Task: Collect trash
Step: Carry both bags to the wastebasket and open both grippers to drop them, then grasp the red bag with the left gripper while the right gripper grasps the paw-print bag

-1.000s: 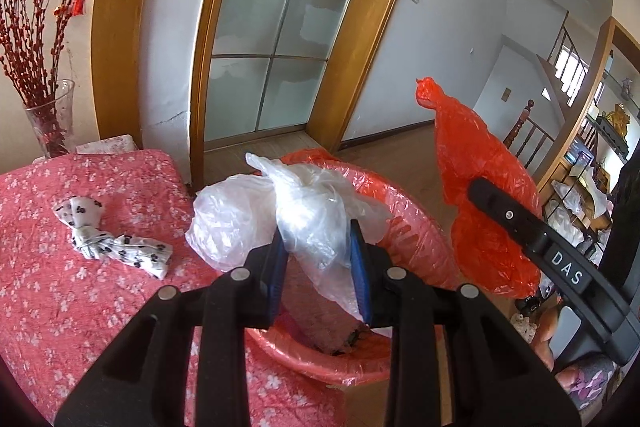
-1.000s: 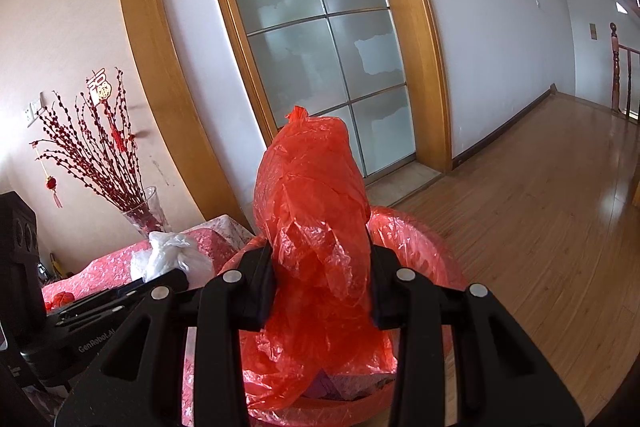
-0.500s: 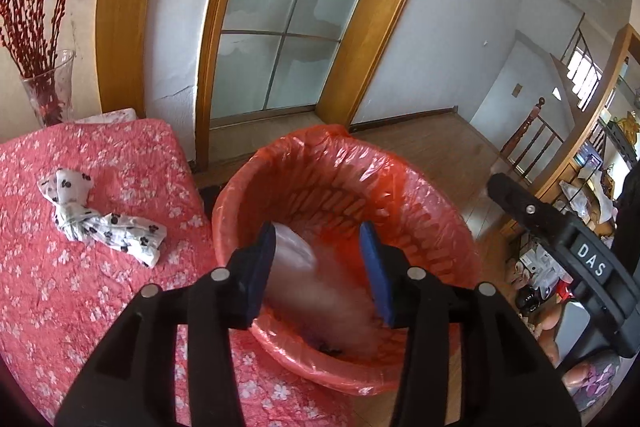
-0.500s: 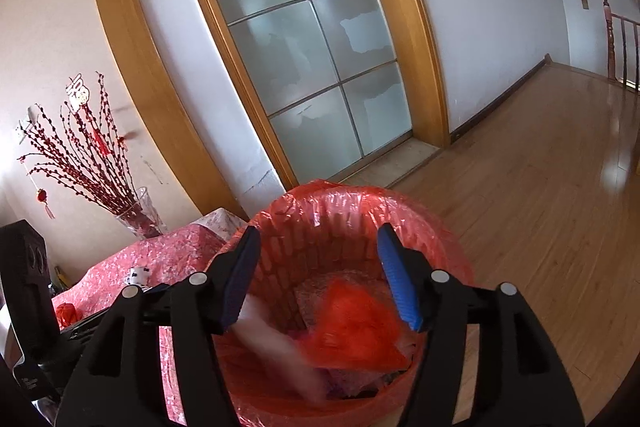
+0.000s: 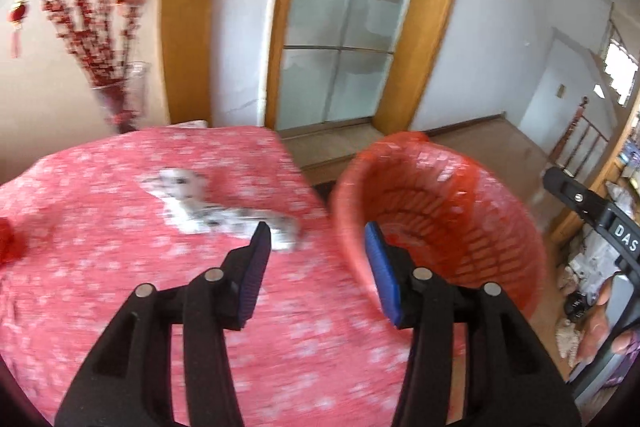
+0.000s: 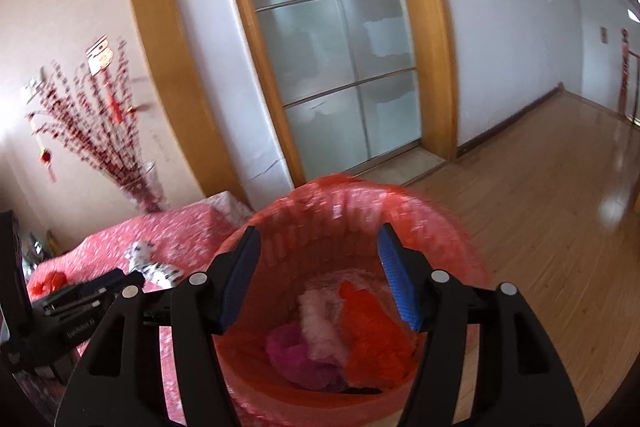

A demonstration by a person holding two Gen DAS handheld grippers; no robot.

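A red-lined trash basket (image 5: 472, 219) stands off the table's right edge; it also shows in the right wrist view (image 6: 448, 227). An orange-red bag (image 6: 372, 331), a pale clear bag (image 6: 320, 323) and magenta trash (image 6: 292, 351) lie inside it. My left gripper (image 5: 318, 251) is open and empty above the table by the basket's left rim. My right gripper (image 6: 320, 259) is open and empty above the basket. A white black-spotted crumpled piece (image 5: 216, 211) lies on the table, also in the right wrist view (image 6: 156, 267). A small red scrap (image 6: 50, 281) lies at the table's left.
The table has a pink floral cloth (image 5: 120, 307). A glass vase with red branches (image 5: 120, 95) stands at its far edge by the wall. A glass sliding door (image 6: 336, 67) is behind. Wooden floor (image 6: 540, 227) extends right. Clutter and a stair rail (image 5: 580, 135) are at far right.
Both grippers opened and dropped their bags into the basket. The left gripper has swung left over the table, toward the spotted piece. The right gripper stays over the basket.
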